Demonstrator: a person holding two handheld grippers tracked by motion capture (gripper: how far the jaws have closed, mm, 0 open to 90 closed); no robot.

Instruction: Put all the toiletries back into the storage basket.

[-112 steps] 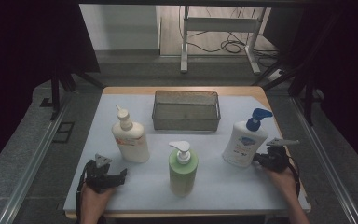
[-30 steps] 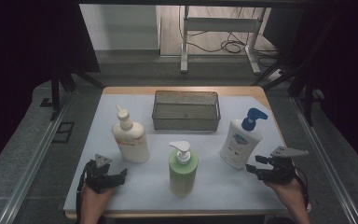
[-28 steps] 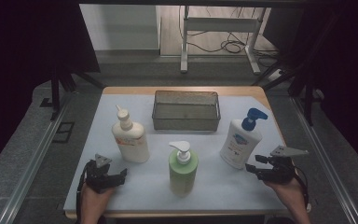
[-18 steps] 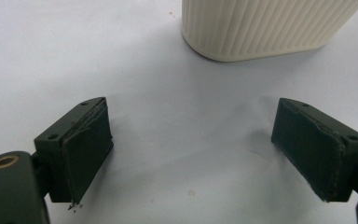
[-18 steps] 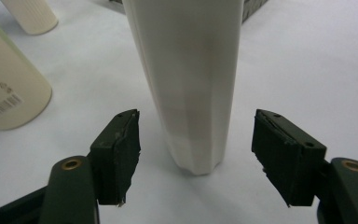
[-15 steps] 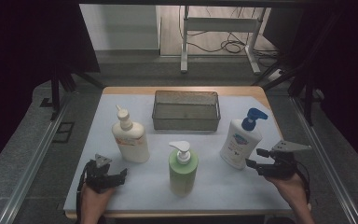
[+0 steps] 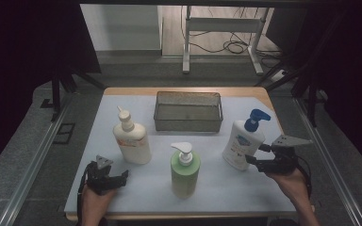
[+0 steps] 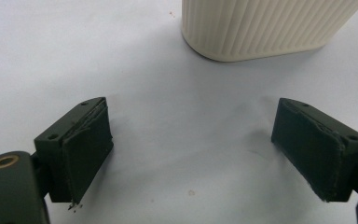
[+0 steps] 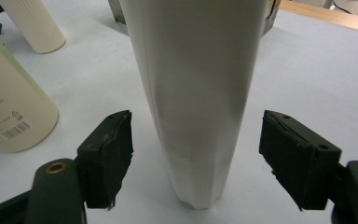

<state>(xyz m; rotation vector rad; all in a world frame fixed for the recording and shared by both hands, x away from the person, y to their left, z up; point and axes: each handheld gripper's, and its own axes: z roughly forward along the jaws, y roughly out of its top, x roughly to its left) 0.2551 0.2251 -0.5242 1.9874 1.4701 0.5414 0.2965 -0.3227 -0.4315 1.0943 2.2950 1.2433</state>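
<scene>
You have three pump bottles standing on the white sheet and one wire basket behind them. One cream bottle with a white nozzle is on your left. One green bottle with a white pump is in the middle, close to you. One white bottle with a blue pump is on your right.

Your right gripper is at the side of the white bottle with the blue pump. In the right gripper view that bottle stands upright between the two black jaws. The jaws have just been opening, and there is a gap on each side, so the pads are off the bottle.

Your left gripper sits low, near the bottom of the cream bottle. Its jaws are wide apart with nothing between them. In the high view it looks like it rests on the sheet, but I can't be sure.
</scene>
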